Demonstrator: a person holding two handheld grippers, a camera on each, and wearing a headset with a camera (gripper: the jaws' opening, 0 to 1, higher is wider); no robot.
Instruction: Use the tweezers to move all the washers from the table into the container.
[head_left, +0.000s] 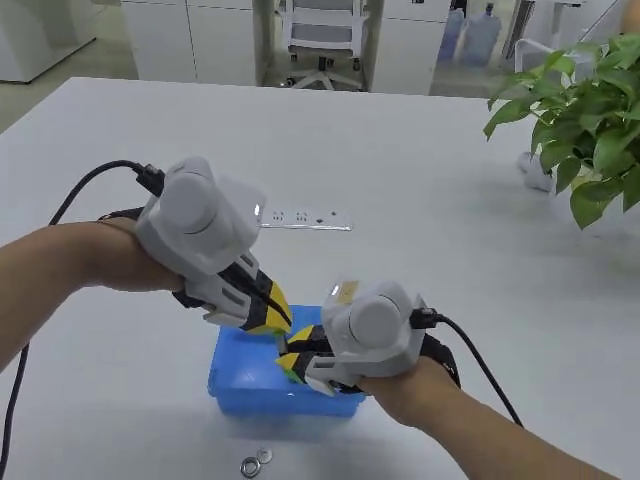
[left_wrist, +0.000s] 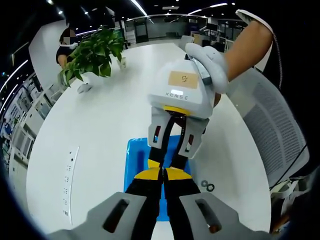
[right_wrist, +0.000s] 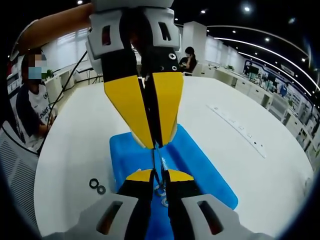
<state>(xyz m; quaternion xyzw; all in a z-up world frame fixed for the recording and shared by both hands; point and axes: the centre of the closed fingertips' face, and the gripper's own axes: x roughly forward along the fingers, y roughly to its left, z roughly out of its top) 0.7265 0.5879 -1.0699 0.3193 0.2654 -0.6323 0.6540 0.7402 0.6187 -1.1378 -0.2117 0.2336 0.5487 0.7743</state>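
Both tools over the blue container (head_left: 232, 372), tip to tip. The left tool (head_left: 268, 318) is closed down to a slit. In the right gripper view the thin steel tweezers (right_wrist: 156, 155) come out of its yellow tips and run into the right tool (head_left: 292, 365), which is also narrow and seems to pinch the blades. I cannot tell which end of the tweezers is which. Two washers (head_left: 256, 462) lie on the white worktop (head_left: 400, 170), touching each other, just off the container's near wall on the person's side. Small rings, likely washers, show on the container floor below the right tool, though they are too small to be sure. My read is that the pair is settling its hold on the tweezers before going for the last two. To do this well, one tool should lock the tail end firm while the other alone does the squeezing, set midway along the blades so the points meet square. Bring the points in low and shallow to the worktop, then take the outer washer first by its rim so the neighbour isn't flicked away. Flat rings on a smooth top will likely slide, so close slowly. Release low inside the container walls.
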